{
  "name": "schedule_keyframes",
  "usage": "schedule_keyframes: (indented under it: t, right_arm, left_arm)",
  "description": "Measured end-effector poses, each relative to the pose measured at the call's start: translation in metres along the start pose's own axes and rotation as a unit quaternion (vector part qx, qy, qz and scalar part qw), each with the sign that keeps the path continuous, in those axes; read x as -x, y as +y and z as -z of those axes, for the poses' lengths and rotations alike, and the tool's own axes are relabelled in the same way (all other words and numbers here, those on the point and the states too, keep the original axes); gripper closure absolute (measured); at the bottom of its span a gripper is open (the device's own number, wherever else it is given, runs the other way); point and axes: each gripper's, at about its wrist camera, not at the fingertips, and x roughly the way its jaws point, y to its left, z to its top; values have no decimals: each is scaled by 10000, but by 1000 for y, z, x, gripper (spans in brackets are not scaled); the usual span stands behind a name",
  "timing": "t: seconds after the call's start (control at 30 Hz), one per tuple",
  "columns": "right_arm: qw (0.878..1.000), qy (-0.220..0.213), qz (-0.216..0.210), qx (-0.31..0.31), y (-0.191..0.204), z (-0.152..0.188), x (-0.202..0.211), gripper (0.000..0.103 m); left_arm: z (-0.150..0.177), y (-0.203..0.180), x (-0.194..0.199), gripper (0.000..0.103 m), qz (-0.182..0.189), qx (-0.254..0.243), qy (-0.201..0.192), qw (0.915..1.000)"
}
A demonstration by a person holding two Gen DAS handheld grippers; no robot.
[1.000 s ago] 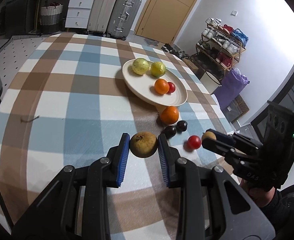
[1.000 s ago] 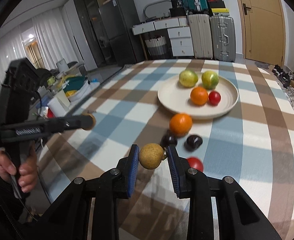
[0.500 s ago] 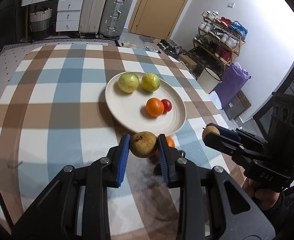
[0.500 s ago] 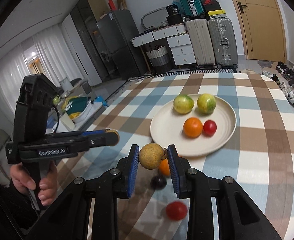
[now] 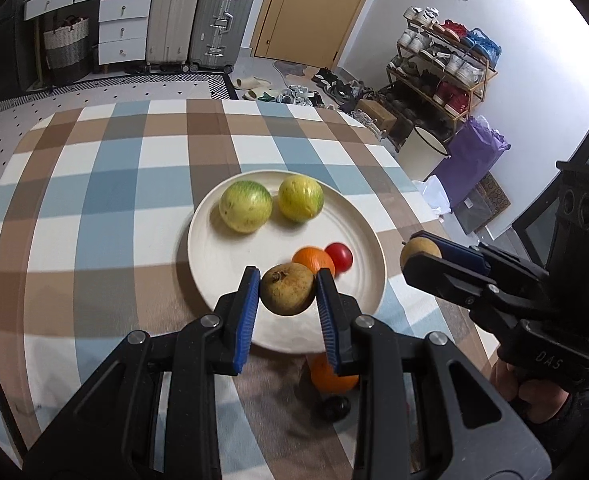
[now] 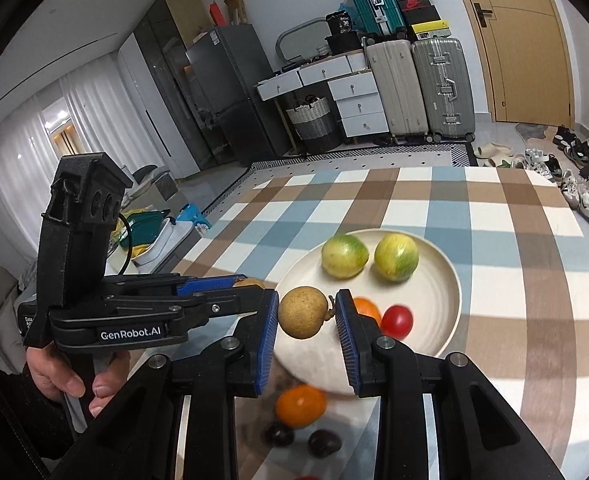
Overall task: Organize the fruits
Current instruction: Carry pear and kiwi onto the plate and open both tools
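Left gripper, jaws clamped on a brown round fruit, blue pads pressing its two sides and its dried calyx facing up and toward the left pad. Seen along the fingers, this fruit hangs over the near rim of the cream plate, so the plate lies directly ahead of and below the tool. The open patch of plate to the left of the small orange and the red tomato sits just beyond the fruit; two yellow-green fruits occupy the far half.

Right gripper, likewise closed on a tan round fruit, its short stem touching the right-hand pad. From this wrist the fruit hangs over the plate's near-left edge, with the orange and tomato just behind the right finger. In the left wrist view the right gripper stands off the plate's right side, its fruit beside the rim and not yet above the dish.

Judged from both views, the left hand is the nearer to a release point: its load is already above the plate, and a short lowering forward would seat it. Neither fruit has a long axis to align. Still on the checked cloth, near the plate's front edge: a larger orange and two dark plums.
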Motion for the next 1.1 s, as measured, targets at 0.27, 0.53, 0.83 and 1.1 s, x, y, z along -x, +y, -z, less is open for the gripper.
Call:
schedule_keyframes:
  t: [0.27, 0.53, 0.83, 1.1]
  right_arm:
    - [10000, 63, 37, -31, -16, -19, -21, 73]
    - [9996, 209, 119, -141, -32, -24, -47, 73]
    - [9990, 350, 189, -212, -47, -23, -69, 73]
    - [9984, 428, 199, -320, -55, -17, -77, 73]
  left_arm:
    - [-23, 3, -29, 77, -32, -69, 124, 9999]
    - [-33, 10, -59, 77, -29, -9, 255, 9997]
    - [-37, 11, -82, 77, -5, -52, 376, 9993]
    - [-36, 12, -96, 77, -19, -33, 467, 9989]
